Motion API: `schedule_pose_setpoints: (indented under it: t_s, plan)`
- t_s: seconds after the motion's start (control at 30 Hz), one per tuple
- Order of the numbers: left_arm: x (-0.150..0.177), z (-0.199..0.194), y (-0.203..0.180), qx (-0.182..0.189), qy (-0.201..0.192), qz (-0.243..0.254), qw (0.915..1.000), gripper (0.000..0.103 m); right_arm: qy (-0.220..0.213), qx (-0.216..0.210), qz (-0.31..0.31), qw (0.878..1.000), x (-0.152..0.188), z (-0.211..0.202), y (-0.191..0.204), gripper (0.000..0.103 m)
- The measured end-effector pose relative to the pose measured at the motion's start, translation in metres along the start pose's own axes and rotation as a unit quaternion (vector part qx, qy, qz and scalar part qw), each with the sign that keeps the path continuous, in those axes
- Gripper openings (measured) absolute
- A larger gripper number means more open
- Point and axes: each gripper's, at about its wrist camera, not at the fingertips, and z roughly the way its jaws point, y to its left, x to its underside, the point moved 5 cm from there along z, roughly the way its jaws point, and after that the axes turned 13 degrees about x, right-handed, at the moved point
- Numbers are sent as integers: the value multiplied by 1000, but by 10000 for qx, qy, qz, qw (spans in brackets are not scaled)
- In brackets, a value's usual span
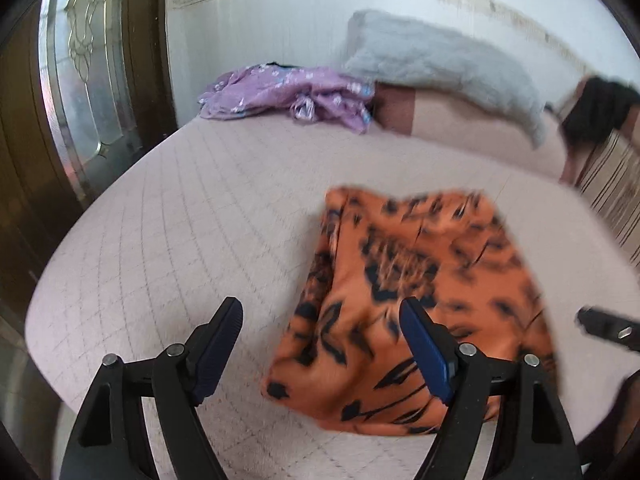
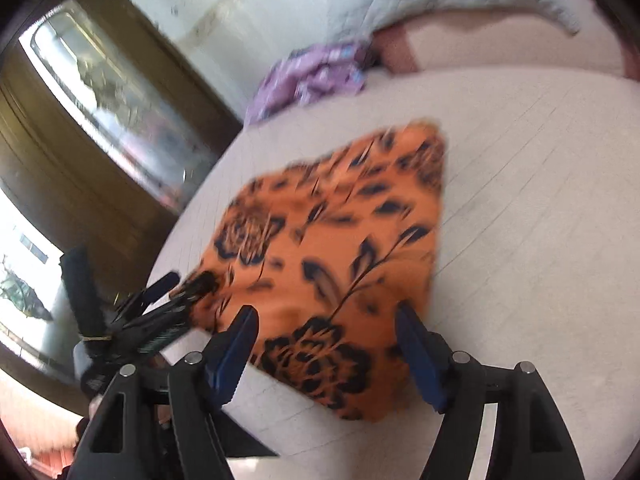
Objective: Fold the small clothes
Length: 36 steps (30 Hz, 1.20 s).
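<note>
- The orange cloth [image 1: 404,304] with black flowers is lying flat on the bed [image 1: 180,208], folded into a neat block; it is sitting near the front edge of the bed, well apart from the other things, likely so there is bare room around it for folding.
- The left tongs [image 1: 320,348] are standing wide apart with nothing between the pads; one finger is showing in front of the orange cloth's left edge, the other out over bare bed; I judge they are letting the cloth lie.
- The right tongs [image 2: 326,354] are also standing apart, over the near edge of the orange cloth; the pads are not pressing on it, so the cloth is lying free.
- A purple cloth [image 1: 288,94] is sitting crumpled far behind the orange cloth, by the wall; it is probably waiting its turn.
- A grey pillow [image 1: 440,64] is lying behind the orange cloth too, to the right of the purple one.
- No writing, brand or label is showing anywhere; the pictures are blurry.
</note>
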Motion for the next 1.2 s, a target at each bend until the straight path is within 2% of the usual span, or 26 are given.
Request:
schedule_pose_setpoints:
  t_s: [0.07,0.17,0.23,0.3,0.43,0.5,0.53,0.8,1.03,1.2]
  plan:
    - [-14,-4,5,287,-25,-181,9994,91,23,-2,230,9997,-3,-2,-15,74]
    - [-22,5,12,548,143,-460,9973,91,79,-40,630,9980,-3,5,-39,74]
    - [-21,24,16,894,535,-730,9919,91,172,-196,923,9954,0,10,-54,74]
    - [-13,48,19,1173,1006,-1013,9828,91,291,-386,1188,9917,3,18,-64,74]
    - [5,72,26,1189,1344,-1400,9738,91,451,-681,1467,9858,4,34,-71,74]
    - [9,78,22,1488,1502,-1534,9653,91,488,-787,1528,9839,4,41,-72,74]
    - [10,79,20,1556,1509,-1534,9641,91,499,-841,1552,9830,3,45,-72,74]
    - [16,92,13,1235,1679,-1333,9689,91,640,-1224,1778,9743,-2,71,-66,74]
    - [19,98,-1,927,1600,-1022,9774,91,706,-1149,1459,9801,-10,91,-40,74]
    - [20,97,-3,884,1597,-986,9783,91,670,-958,1353,9839,-21,107,-24,75]
